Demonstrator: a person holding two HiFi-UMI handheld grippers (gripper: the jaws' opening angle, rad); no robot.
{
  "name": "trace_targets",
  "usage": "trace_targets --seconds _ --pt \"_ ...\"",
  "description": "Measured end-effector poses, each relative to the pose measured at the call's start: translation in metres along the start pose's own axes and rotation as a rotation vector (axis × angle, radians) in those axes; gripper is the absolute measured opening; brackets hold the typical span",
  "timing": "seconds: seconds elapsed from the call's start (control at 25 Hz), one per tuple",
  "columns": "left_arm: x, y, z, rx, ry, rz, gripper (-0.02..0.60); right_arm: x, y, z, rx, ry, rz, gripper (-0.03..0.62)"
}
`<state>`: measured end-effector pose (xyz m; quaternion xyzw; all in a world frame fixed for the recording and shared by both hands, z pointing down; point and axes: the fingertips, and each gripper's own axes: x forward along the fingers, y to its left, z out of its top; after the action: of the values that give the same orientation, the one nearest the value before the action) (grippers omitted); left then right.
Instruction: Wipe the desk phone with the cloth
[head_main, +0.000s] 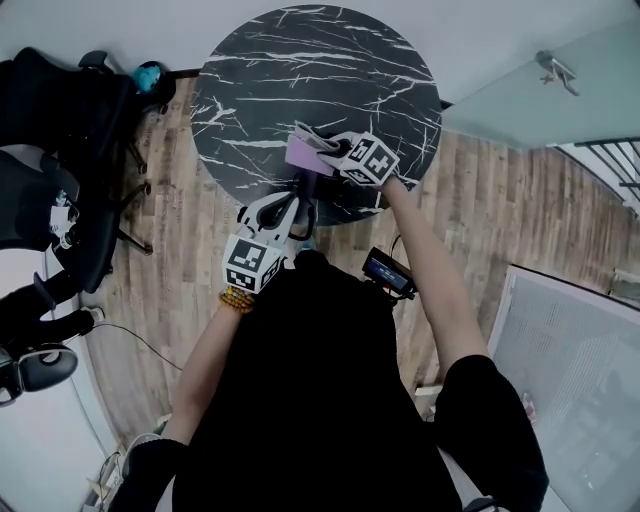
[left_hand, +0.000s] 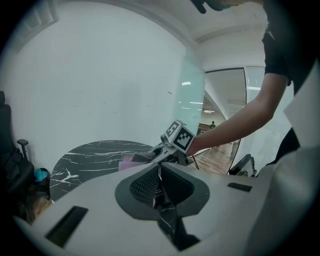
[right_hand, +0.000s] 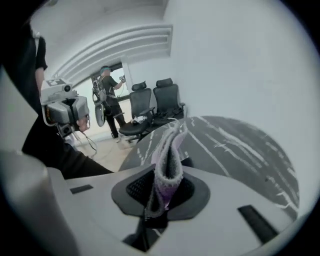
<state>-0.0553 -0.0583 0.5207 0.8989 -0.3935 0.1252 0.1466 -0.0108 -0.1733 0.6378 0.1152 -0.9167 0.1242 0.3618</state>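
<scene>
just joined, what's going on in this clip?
A person stands at a round marble table with a hand-held gripper in each hand. The right hand-held gripper is shut on a purple cloth, held over the near part of the table. The left hand-held gripper hangs by the near edge, jaws together and empty. No phone shows on the table, so no wiping is under way.

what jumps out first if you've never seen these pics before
The round black marble table with white veins, at the top of the head view, catches the eye first. Over its near edge the right hand-held gripper is clamped on a folded purple cloth. The left hand-held gripper hangs shut and empty just below.
</scene>
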Motion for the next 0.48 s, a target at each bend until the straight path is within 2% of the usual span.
trace_targets --seconds 0.2,0.32,0.4,0.48 --pt "0.002 -0.005 -0.002 0.0 0.012 -0.021 0.026 -0.034 -0.039 0.034 -0.245 -0.102 -0.353 0.055" --pt "0.002 -0.007 -0.003 0.016 0.02 -0.035 0.026 -0.053 -0.052 0.053 -0.324 -0.161 -0.542 0.055" --pt "0.001 -0.007 -0.003 0.009 0.019 -0.032 0.026 -0.056 -0.056 0.053 -0.346 -0.159 -0.603 0.055" --pt "0.002 -0.007 -0.004 0.005 0.021 -0.031 0.026 -0.046 -0.054 0.037 -0.356 -0.099 -0.578 0.055"
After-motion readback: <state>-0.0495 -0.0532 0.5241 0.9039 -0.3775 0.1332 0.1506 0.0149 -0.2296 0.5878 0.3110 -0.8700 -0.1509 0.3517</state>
